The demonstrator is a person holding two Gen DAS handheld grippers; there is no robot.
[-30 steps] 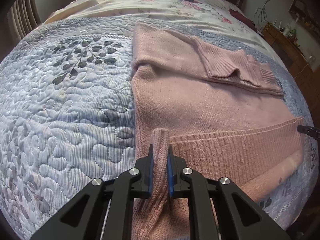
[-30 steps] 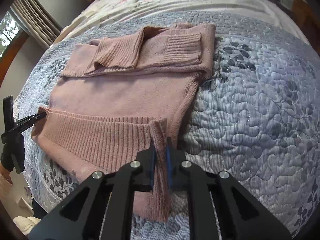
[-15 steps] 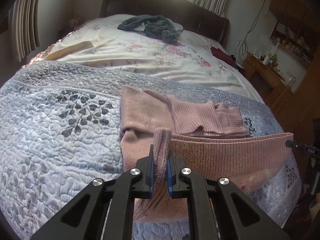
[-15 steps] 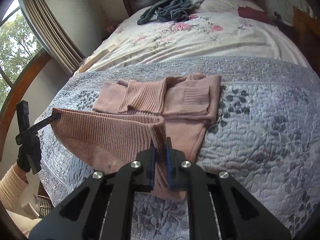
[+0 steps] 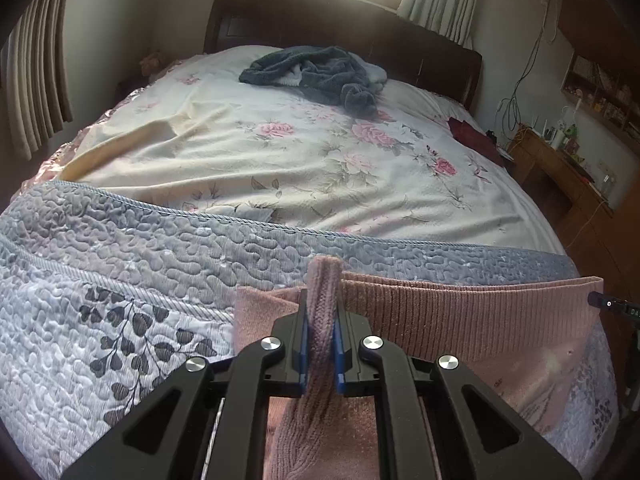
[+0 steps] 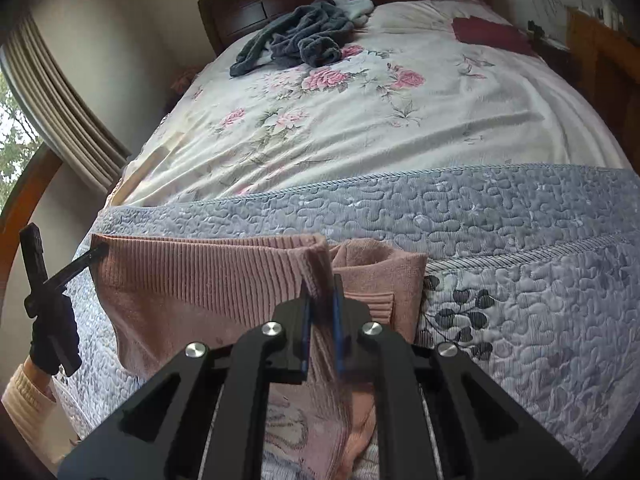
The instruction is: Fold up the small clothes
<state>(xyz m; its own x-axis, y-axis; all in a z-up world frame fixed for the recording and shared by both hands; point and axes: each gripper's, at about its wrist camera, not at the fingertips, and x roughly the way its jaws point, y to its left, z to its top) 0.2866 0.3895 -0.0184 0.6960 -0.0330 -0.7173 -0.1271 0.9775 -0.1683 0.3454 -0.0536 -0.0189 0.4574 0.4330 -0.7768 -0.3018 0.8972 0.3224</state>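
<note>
Left wrist view: the left gripper (image 5: 320,344) is clamped on the pink sweater's ribbed hem (image 5: 460,312), raised above the grey quilt (image 5: 120,280). Right wrist view: the right gripper (image 6: 320,320) pinches the other hem corner — judged best to keep the 2 corners level and taut, laying the hem squarely over the sweater's (image 6: 180,280) far edge on the quilt.

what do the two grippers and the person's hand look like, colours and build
Both the left gripper and the right gripper are matte black, with angular cut-out arms, round silver bolts and thin fingers lined with blue pads. In the right wrist view, the hand holding the left gripper wears a black glove, with a cream ribbed sleeve below it.
</note>
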